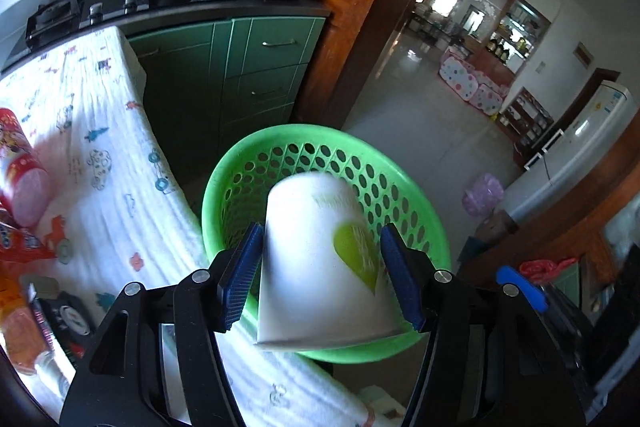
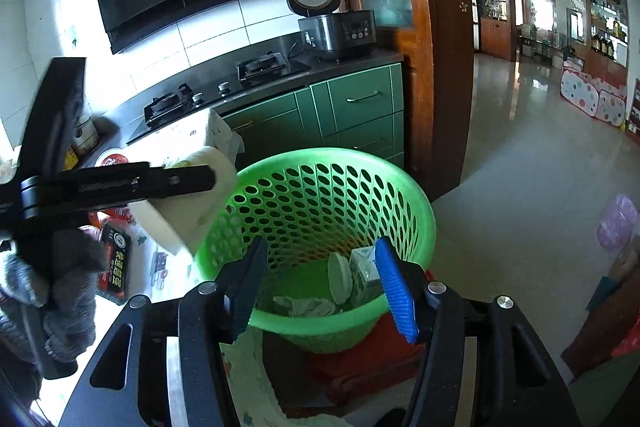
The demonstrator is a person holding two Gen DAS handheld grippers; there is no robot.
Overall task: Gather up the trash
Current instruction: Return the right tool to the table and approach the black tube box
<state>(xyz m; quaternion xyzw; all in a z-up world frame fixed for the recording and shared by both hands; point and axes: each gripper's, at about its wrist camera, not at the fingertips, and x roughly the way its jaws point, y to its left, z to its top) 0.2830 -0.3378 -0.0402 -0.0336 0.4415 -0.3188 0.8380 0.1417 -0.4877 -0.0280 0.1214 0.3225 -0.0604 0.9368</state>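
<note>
A white paper cup point(image 1: 320, 267) with a green heart hangs upside down and blurred between the blue pads of my left gripper point(image 1: 320, 227), above the green perforated basket point(image 1: 420, 211). A thin gap shows beside the left pad, so the jaws stand open around the cup. In the right wrist view the same cup point(image 2: 192, 211) tilts over the basket rim point(image 2: 424, 211) under the left gripper's black finger point(image 2: 160, 181). My right gripper point(image 2: 320, 241) is open and empty above the basket. Inside lie a round white lid point(image 2: 340, 279), a small carton point(image 2: 362, 267) and crumpled paper point(image 2: 304, 305).
The table with a printed white cloth point(image 1: 100, 131) holds a red can point(image 1: 20, 167) and snack packets point(image 2: 116, 263). Green cabinets point(image 2: 356, 107), a stove point(image 2: 260, 67) and a rice cooker point(image 2: 336, 31) stand behind. The basket sits on a red stool point(image 2: 360, 359). A grey sleeve point(image 2: 60, 287) is at left.
</note>
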